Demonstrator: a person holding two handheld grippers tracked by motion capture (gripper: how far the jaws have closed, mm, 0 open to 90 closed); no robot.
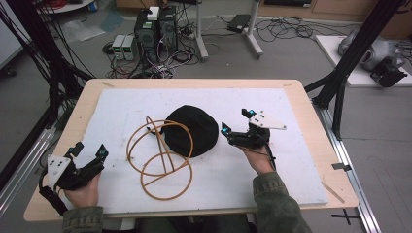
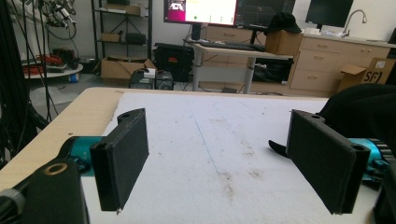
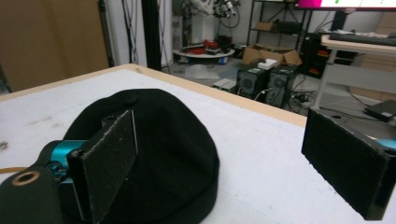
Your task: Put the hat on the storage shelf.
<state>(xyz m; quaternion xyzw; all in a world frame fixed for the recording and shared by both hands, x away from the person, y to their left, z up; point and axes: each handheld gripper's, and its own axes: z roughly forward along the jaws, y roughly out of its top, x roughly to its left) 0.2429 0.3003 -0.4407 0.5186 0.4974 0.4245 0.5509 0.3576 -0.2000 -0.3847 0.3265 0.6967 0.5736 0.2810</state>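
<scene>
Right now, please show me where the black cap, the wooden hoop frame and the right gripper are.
black cap (image 1: 192,130): high view, middle of its crown.
wooden hoop frame (image 1: 191,145): high view, right side of the upper ring.
right gripper (image 1: 237,120): high view, midway between its open fingertips.

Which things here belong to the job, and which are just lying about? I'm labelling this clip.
In the job:
- black cap, beside the open right gripper
- wire frame, touching the cap
- open left gripper

Lying about:
- computers and cables on the floor beyond the table
</scene>
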